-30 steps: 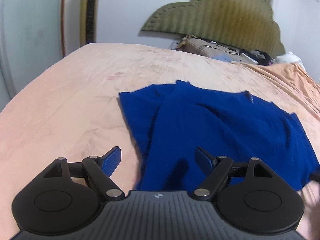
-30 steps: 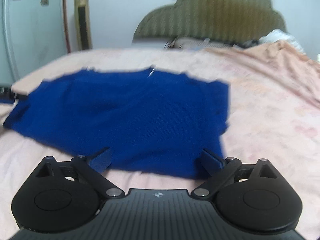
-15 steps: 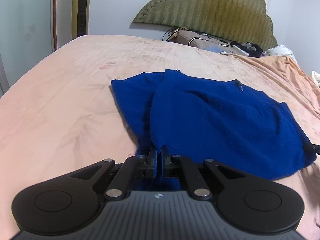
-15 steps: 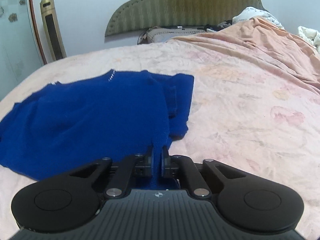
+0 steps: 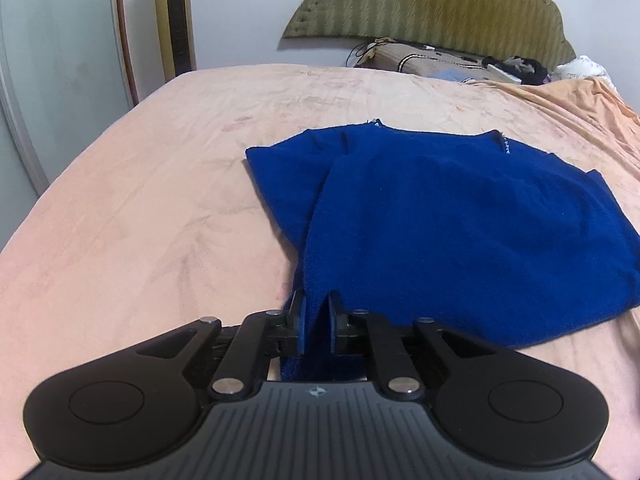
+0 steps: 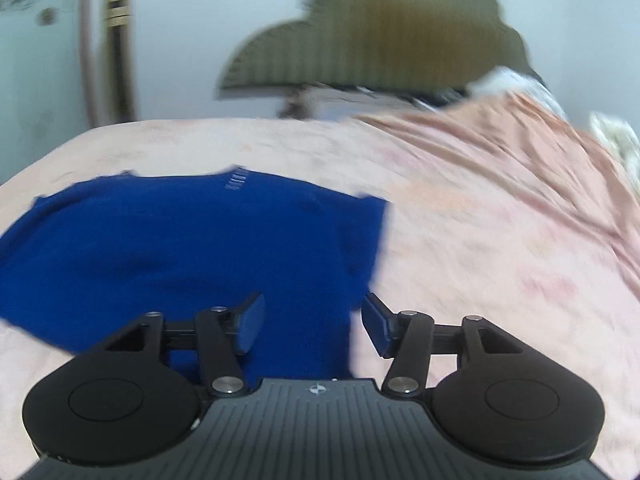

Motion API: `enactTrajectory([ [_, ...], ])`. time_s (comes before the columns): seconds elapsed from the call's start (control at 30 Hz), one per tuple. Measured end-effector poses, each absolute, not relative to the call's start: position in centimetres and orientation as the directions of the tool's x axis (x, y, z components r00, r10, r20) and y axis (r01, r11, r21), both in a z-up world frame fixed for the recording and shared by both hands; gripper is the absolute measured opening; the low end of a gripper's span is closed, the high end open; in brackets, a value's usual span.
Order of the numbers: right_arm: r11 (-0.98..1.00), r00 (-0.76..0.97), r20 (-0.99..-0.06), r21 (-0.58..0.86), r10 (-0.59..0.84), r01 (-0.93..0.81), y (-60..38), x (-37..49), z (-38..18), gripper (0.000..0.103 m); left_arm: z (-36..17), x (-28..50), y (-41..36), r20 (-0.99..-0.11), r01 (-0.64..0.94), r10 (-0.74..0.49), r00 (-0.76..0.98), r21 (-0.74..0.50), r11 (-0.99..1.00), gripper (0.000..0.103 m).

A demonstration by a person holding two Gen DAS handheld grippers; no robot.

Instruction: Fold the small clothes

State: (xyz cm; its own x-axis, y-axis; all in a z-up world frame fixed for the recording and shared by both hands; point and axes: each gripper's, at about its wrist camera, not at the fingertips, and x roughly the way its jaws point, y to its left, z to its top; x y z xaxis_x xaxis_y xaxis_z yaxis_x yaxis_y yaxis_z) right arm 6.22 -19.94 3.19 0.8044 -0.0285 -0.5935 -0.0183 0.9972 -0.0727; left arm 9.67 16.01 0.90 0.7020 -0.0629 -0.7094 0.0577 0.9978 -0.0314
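Note:
A small dark blue knit garment (image 5: 460, 220) lies spread on the peach bed sheet (image 5: 140, 220), its left side folded over. My left gripper (image 5: 316, 320) holds the garment's near left corner; the jaws are opening slightly, but the pads still pinch the bunched cloth. The right wrist view is motion-blurred. There the garment (image 6: 180, 240) lies to the left and centre, and its near right corner passes between the fingers of my right gripper (image 6: 312, 324). Those jaws are opening and stand wide, clear of the cloth.
An olive padded headboard (image 5: 432, 4) stands at the far end, with pillows and clutter (image 5: 440, 64) below it. A tall gold tower appliance (image 5: 176, 20) is by the wall at the left. The sheet is rumpled into ridges (image 6: 540, 168) on the right.
Both grippers went from open to shut on the garment's near corners. Since then the right one has opened wide and let go, while the left jaws have parted only slightly.

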Motion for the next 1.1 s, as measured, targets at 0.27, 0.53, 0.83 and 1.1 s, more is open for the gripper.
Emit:
enactTrajectory([
  [0.27,0.982,0.741,-0.665,-0.066,0.091,-0.180,-14.6,7.6,0.9,0.066,1.0,9.3,15.7,-0.697,-0.004,0.035,0.716,0.046,0.999,0.070],
  [0.53,0.986,0.727,-0.681,-0.042,0.089,-0.160,-15.0,7.1,0.2,0.072,1.6,9.2,16.2,-0.687,-0.023,0.060,0.725,0.064,0.998,0.070],
  [0.83,0.973,0.717,-0.692,-0.102,0.079,-0.206,-13.9,7.0,-0.3,0.077,1.1,10.6,14.7,-0.679,-0.015,0.116,0.724,0.153,0.988,0.071],
  [1.1,0.971,0.748,-0.656,-0.098,0.101,-0.217,-13.4,6.6,1.1,0.077,1.3,10.9,15.4,-0.675,-0.041,0.140,0.724,0.161,0.986,0.071],
])
